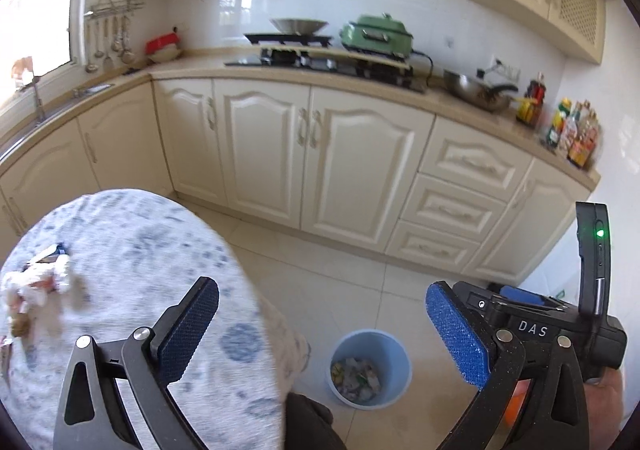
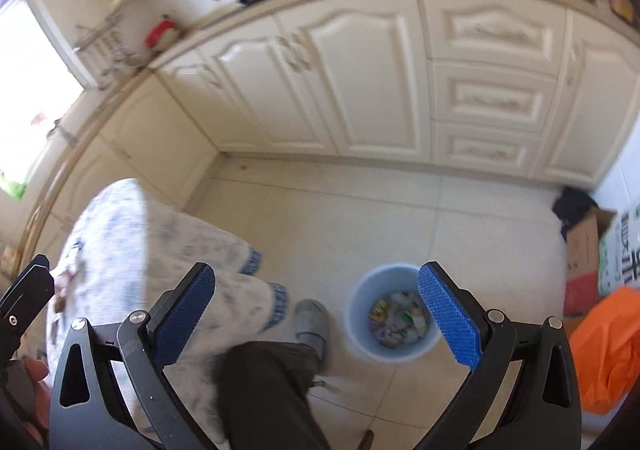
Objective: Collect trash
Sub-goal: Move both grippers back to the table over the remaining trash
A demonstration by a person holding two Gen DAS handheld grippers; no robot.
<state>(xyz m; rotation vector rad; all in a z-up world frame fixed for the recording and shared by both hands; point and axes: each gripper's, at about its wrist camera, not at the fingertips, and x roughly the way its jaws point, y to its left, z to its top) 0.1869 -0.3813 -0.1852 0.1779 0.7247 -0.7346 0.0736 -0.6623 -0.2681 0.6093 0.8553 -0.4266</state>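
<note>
A pile of crumpled trash (image 1: pixel 34 286), white paper and wrappers, lies on the round table with a blue-patterned cloth (image 1: pixel 152 250) at the left of the left wrist view; it shows small and blurred in the right wrist view (image 2: pixel 64 282). A light blue bin (image 1: pixel 370 368) with trash inside stands on the tiled floor; in the right wrist view the bin (image 2: pixel 394 318) is below my right gripper. My left gripper (image 1: pixel 320 330) is open and empty, above the table's right edge. My right gripper (image 2: pixel 318 322) is open and empty above the floor.
Cream kitchen cabinets (image 1: pixel 320 154) run along the back, with a stove, a green cooker (image 1: pixel 376 36) and bottles on the counter. A cardboard box (image 2: pixel 592 254) and an orange bag (image 2: pixel 608 350) lie at the right. The person's leg and slipper (image 2: pixel 312 324) are beside the bin.
</note>
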